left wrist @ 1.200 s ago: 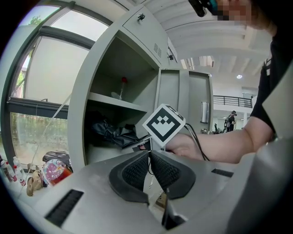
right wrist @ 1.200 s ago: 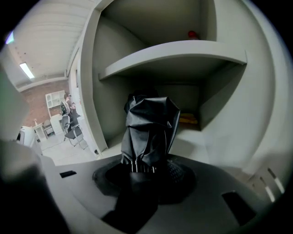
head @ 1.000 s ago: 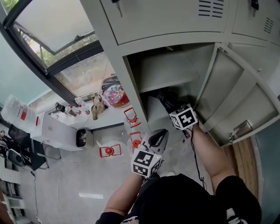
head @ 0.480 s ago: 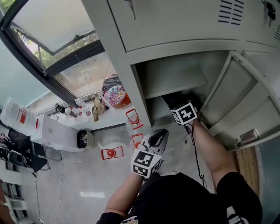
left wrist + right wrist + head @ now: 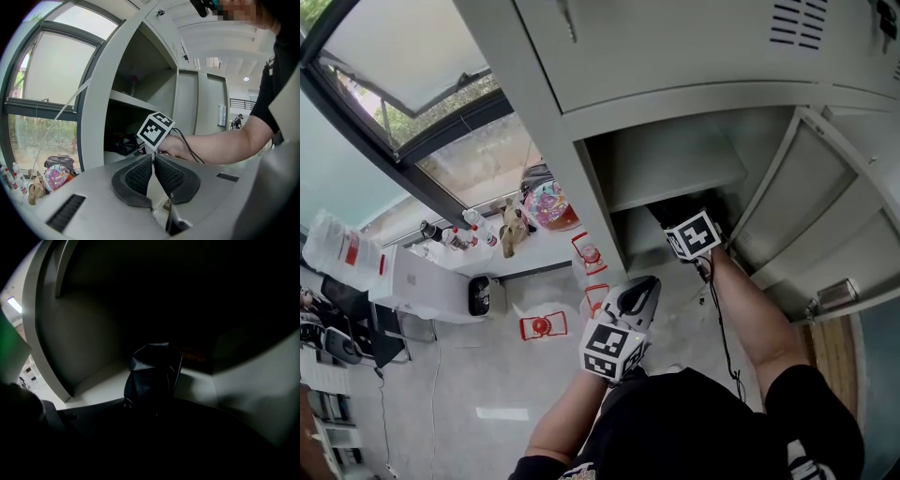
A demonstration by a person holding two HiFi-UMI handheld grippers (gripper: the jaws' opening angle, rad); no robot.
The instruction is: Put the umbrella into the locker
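Beneath the locker (image 5: pixel 574 178) shelf (image 5: pixel 675 169) room was tight: my right gripper (image 5: pixel 689 234) clamped the umbrella (image 5: pixel 152 373) between close side walls (dim there). Left gripper (image 5: pixel 153 157) hung outside, jaws together.

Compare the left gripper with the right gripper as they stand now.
1. The left gripper is outside the locker, low by the person's body; the right gripper reaches into its open lower compartment.
2. The left gripper's jaws are together on nothing; the right gripper's jaws are lost in darkness, with the black umbrella right ahead of them.
Shared: each carries a marker cube.
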